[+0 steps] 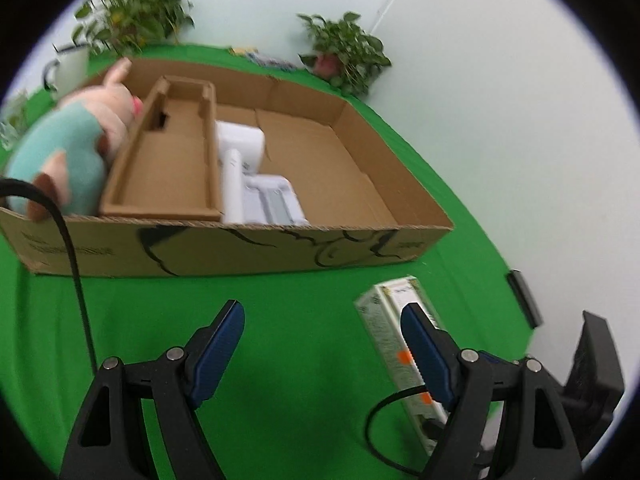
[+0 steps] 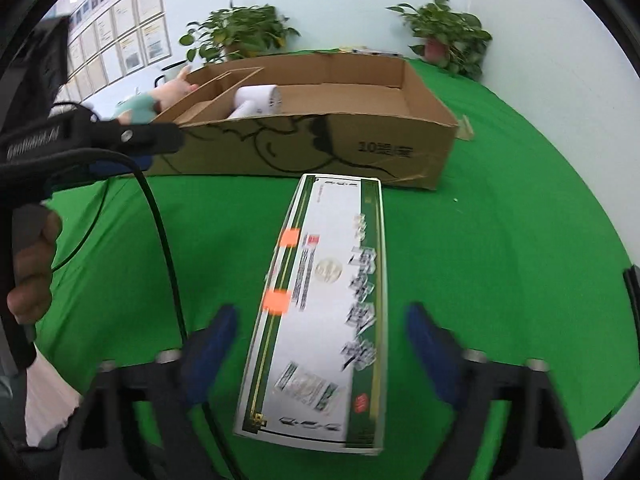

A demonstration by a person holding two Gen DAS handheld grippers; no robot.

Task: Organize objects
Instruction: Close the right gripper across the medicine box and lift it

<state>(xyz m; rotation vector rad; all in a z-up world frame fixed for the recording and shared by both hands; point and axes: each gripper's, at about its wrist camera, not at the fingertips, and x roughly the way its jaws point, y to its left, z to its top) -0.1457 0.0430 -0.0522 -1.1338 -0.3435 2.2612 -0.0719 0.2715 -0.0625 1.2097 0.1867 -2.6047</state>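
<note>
A long white-and-green printed box (image 2: 324, 312) lies flat on the green cloth, in front of a big open cardboard box (image 2: 312, 148). My right gripper (image 2: 320, 320) is open, its blue fingers on either side of the printed box, apart from it. My left gripper (image 1: 324, 312) is open and empty over bare cloth; the printed box (image 1: 394, 334) lies by its right finger. The cardboard box (image 1: 224, 246) holds a plush pig (image 1: 76, 148), a cardboard insert (image 1: 168, 160) and a white hair dryer (image 1: 244, 160). The left gripper also shows in the right wrist view (image 2: 132, 148).
Two potted plants (image 1: 344, 52) (image 1: 132, 12) stand at the back by the wall, with a white enamel mug (image 1: 70, 68) at the left. A black object (image 1: 524, 300) lies at the cloth's right edge. Black cables trail from both grippers.
</note>
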